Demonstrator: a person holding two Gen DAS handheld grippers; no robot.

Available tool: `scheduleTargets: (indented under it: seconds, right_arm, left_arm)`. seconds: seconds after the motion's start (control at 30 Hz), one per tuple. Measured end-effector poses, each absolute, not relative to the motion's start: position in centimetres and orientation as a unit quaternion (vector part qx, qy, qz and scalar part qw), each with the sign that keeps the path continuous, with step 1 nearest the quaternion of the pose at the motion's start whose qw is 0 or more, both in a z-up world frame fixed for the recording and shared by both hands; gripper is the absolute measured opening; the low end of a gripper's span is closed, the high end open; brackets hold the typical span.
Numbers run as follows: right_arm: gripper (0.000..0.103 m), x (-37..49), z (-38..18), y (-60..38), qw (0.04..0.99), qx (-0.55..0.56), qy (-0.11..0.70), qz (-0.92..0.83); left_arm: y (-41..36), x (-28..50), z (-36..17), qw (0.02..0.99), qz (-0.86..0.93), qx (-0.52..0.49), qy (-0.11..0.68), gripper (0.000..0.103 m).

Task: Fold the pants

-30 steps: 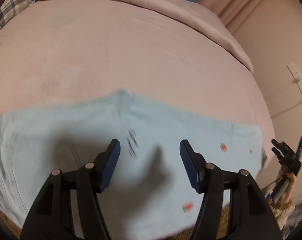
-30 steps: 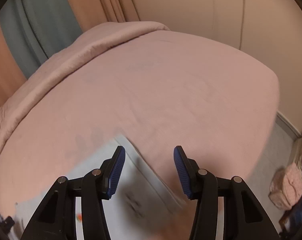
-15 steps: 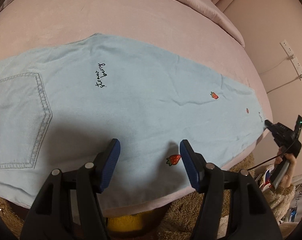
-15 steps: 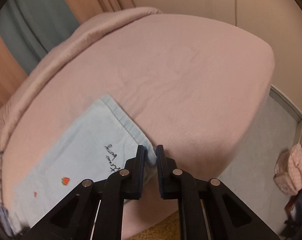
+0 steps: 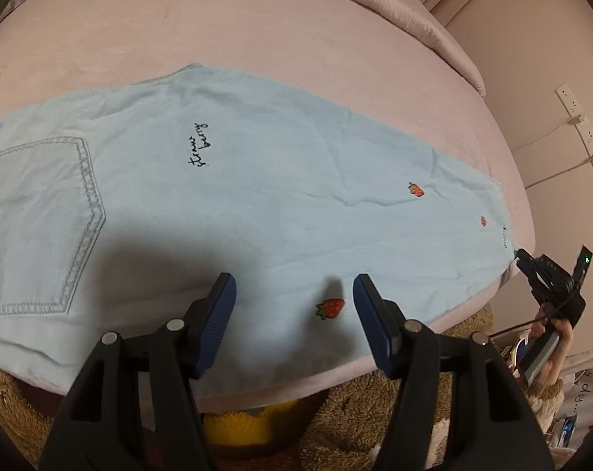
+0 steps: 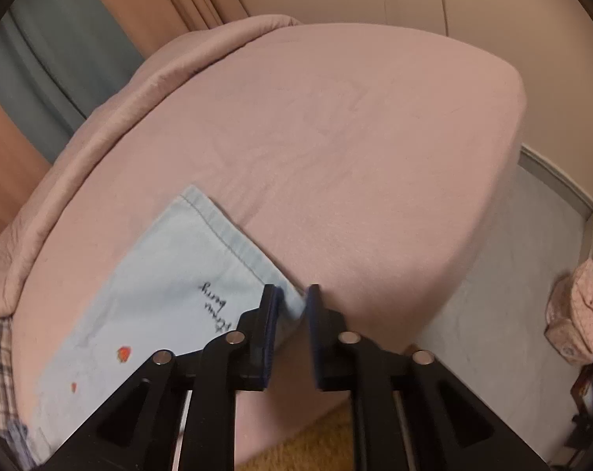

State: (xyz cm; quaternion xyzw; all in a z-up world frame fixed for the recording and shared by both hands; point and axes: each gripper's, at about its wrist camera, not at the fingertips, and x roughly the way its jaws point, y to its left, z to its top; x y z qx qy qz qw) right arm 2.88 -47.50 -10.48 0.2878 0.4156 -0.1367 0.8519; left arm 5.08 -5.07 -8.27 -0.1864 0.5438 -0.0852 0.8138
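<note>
Pants [image 5: 257, 204] flat along bed [image 5: 296, 31] near edge; right hand-held gripper [image 6: 292, 306] clenched on thin hem corner, might slip mid-fold. Left hand-held gripper [image 5: 294, 294] released, hovering.

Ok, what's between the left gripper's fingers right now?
In the left wrist view, the left gripper hovers open over the pants; only flat denim and one embroidered strawberry show between its fingers, nothing gripped.

One pair of pants [image 5: 257, 180] lies on one bed [image 5: 296, 39], showing one back pocket [image 5: 41, 227], three strawberry patches [image 5: 331, 308] and one line of script [image 5: 199, 144], with two claws, the left [image 5: 294, 306] and the right [image 6: 292, 306], in view.
</note>
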Motion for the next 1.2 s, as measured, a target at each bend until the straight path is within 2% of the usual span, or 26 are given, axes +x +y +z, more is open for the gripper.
scheduleTargets:
  seconds: [0.03, 0.07, 0.1, 0.23, 0.4, 0.43, 0.47, 0.5, 0.6, 0.73, 0.9, 1.07, 1.2]
  right_arm:
    - [0.031, 2.5, -10.0, -47.5, 0.855, 0.286, 0.407, -0.142]
    - [0.048, 2.0, -10.0, -47.4, 0.857, 0.289, 0.401, -0.143]
    - [0.054, 1.7, -10.0, -47.5, 0.857, 0.298, 0.396, -0.140]
    - [0.055, 2.2, -12.0, -47.0, 0.841, 0.357, 0.399, -0.074]
    - [0.055, 4.0, -13.9, -46.4, 0.832, 0.384, 0.393, -0.073]
    - [0.054, 4.4, -13.8, -46.3, 0.834, 0.384, 0.389, -0.075]
    - [0.047, 4.8, -13.8, -46.3, 0.835, 0.385, 0.387, -0.077]
    - [0.037, 5.3, -13.8, -46.2, 0.837, 0.382, 0.383, -0.081]
    - [0.014, 6.1, -13.7, -46.0, 0.838, 0.384, 0.379, -0.083]
    - [0.012, 6.3, -11.5, -45.5, 0.847, 0.389, 0.356, -0.067]
    - [0.012, 6.1, -4.2, -41.9, 0.891, 0.342, 0.299, -0.001]
    - [0.012, 5.3, 2.2, -34.0, 0.924, 0.246, 0.273, 0.105]
    - [0.012, 6.0, 2.8, -26.1, 0.918, 0.176, 0.300, 0.191]
  left_arm:
    - [-5.2, 5.0, -8.0, 0.817, -0.082, -0.182, 0.541, 0.066]
    - [-5.3, 4.8, -7.8, 0.820, -0.080, -0.179, 0.538, 0.071]
    - [-5.4, 4.7, -7.6, 0.823, -0.079, -0.174, 0.535, 0.073]
    - [-5.7, 4.2, -6.7, 0.832, -0.082, -0.162, 0.524, 0.079]
    - [-5.7, 3.5, -6.2, 0.839, -0.080, -0.156, 0.515, 0.081]
    - [-5.6, 3.4, -6.1, 0.839, -0.081, -0.157, 0.515, 0.081]
    - [-5.6, 3.3, -6.1, 0.839, -0.082, -0.159, 0.514, 0.081]
    - [-5.4, 3.2, -6.1, 0.839, -0.082, -0.161, 0.512, 0.081]
    - [-5.2, 2.8, -6.0, 0.841, -0.077, -0.164, 0.510, 0.081]
    - [-4.5, 2.4, -5.6, 0.844, -0.069, -0.167, 0.504, 0.081]
    - [-3.2, 1.8, -5.1, 0.850, -0.052, -0.177, 0.493, 0.081]
    - [-1.9, 1.3, -4.9, 0.853, -0.035, -0.185, 0.487, 0.082]
    - [-0.9, 0.8, -4.9, 0.853, -0.020, -0.193, 0.484, 0.083]
